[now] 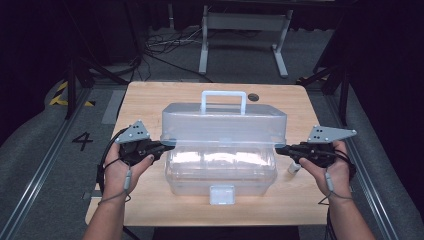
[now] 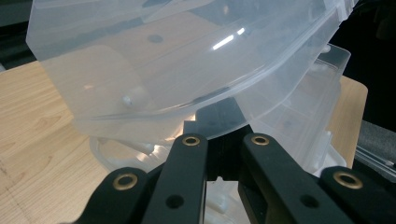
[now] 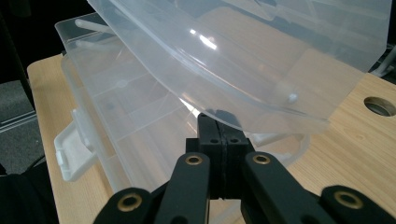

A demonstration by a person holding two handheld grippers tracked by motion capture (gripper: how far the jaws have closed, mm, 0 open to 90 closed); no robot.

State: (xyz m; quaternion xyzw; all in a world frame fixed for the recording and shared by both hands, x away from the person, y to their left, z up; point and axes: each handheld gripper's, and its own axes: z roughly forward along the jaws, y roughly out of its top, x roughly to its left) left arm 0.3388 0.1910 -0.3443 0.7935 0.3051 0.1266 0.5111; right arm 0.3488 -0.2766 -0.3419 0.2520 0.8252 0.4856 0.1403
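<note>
You sat at a light wooden table point(image 1: 150, 100) with a black two-jaw gripper in each hand, forearms coming in from the near edge. In the middle of the table stood a clear, translucent plastic storage box point(image 1: 220, 172), rectangular, with a white latch tab point(image 1: 222, 194) on its near wall. Its domed clear plastic lid point(image 1: 224, 122), with a white carry handle point(image 1: 223, 101) on top, was hinged up at the front, leaving a gap above the box.

Your left gripper point(image 1: 167, 147) was at the left end of the lid, its tips against the lid's lower edge. In the left gripper view, the left gripper point(image 2: 223, 135) had its jaws clenched together, with their tips tucked just under the lid's curved rim point(image 2: 187, 102); whether they pinched the rim could not be told.

Your right gripper point(image 1: 280, 149) mirrored it at the right end of the lid. In the right gripper view, the right gripper point(image 3: 219, 122) was also clenched, jaws pressed flat against each other, their tips touching the underside of the lid's rim point(image 3: 261, 114). Dividers inside the box point(image 3: 116, 121) showed through the plastic.

A small white cylinder point(image 1: 294, 168) lay on the table just beside your right hand point(image 1: 327, 167). A round hole point(image 1: 254, 97) was in the tabletop behind the box.
</note>
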